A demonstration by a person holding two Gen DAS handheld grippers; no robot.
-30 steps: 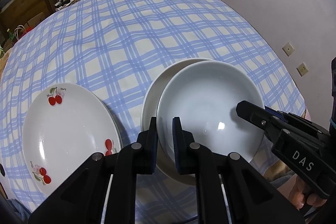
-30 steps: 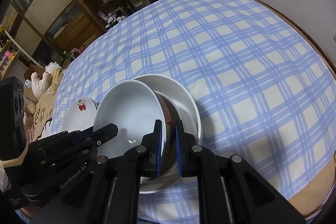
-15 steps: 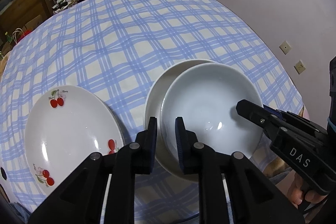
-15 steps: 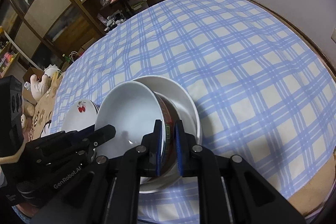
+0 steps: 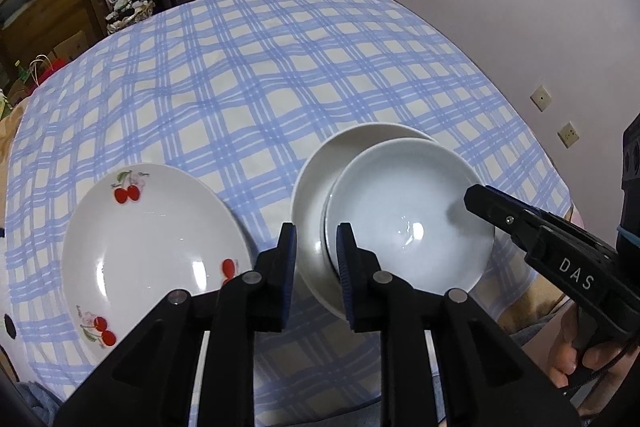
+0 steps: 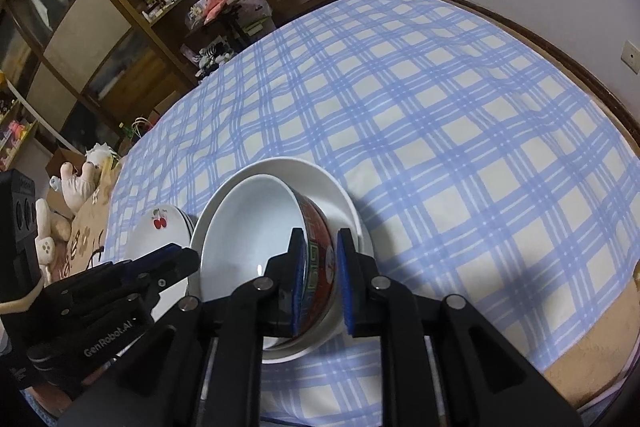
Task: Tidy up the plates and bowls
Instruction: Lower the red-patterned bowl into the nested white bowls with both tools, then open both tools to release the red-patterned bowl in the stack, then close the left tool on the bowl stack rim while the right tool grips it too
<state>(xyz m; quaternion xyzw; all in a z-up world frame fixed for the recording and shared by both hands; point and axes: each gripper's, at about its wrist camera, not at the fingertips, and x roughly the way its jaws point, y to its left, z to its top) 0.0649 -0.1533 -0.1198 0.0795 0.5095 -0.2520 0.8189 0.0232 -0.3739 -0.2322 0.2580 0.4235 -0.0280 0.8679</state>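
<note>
Easing both grips, you let the bowl (image 6: 256,247) settle into the plate (image 6: 344,203); the right gripper (image 6: 319,281) was opening around its rim, the left gripper (image 5: 316,277) narrowly parted.

A white bowl (image 5: 408,215) with a red patterned outside sits tilted inside a larger plain white bowl (image 5: 316,195) at the near right of the checked table. To its left lies a white plate (image 5: 156,247) printed with red cherries, apart from the bowls.
</note>
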